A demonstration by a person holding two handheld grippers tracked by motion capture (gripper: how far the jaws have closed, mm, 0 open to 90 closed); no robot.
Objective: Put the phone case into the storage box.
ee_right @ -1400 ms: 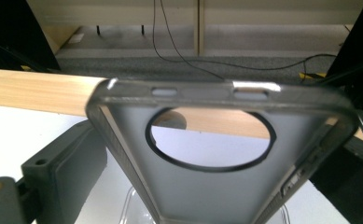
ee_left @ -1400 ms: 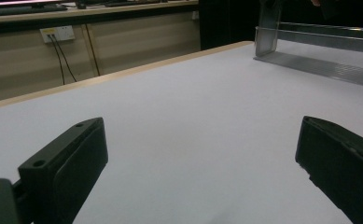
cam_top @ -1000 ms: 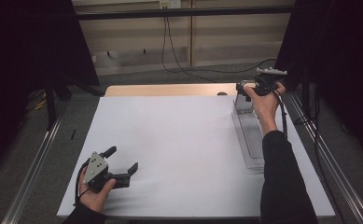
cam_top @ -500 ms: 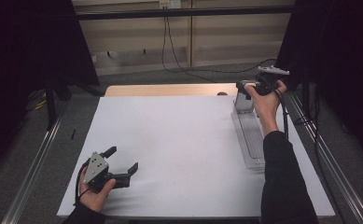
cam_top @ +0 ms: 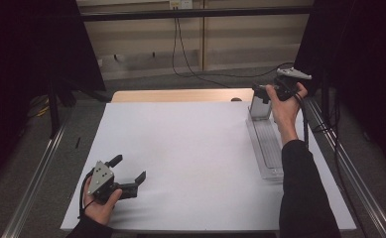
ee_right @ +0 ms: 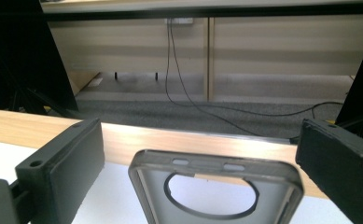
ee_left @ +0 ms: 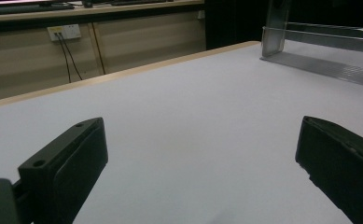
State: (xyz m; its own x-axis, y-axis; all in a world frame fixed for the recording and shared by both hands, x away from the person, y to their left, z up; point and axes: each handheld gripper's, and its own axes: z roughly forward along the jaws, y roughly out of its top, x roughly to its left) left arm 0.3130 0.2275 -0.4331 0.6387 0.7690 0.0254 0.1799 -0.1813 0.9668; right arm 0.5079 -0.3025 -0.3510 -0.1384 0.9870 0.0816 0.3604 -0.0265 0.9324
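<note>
A grey phone case [cam_top: 260,107] stands upright at the far end of a clear ridged tray [cam_top: 270,148] on the right of the white table [cam_top: 190,148]. My right gripper [cam_top: 261,93] hovers at the case's top, open. In the right gripper view the case [ee_right: 216,186], with its round camera cut-out, rises between the jaws of the right gripper [ee_right: 202,140] without touching either. My left gripper [cam_top: 129,168] rests open near the table's front left corner with nothing in it. In the left gripper view the left gripper [ee_left: 202,158] faces bare table, with the case [ee_left: 273,28] and tray [ee_left: 328,65] far off.
A wooden strip [cam_top: 175,95] edges the table's far side. Metal rails [cam_top: 352,173] run along both sides of the table. Cables [cam_top: 190,59] lie on the floor beyond, in front of a low wall with a socket [cam_top: 178,4].
</note>
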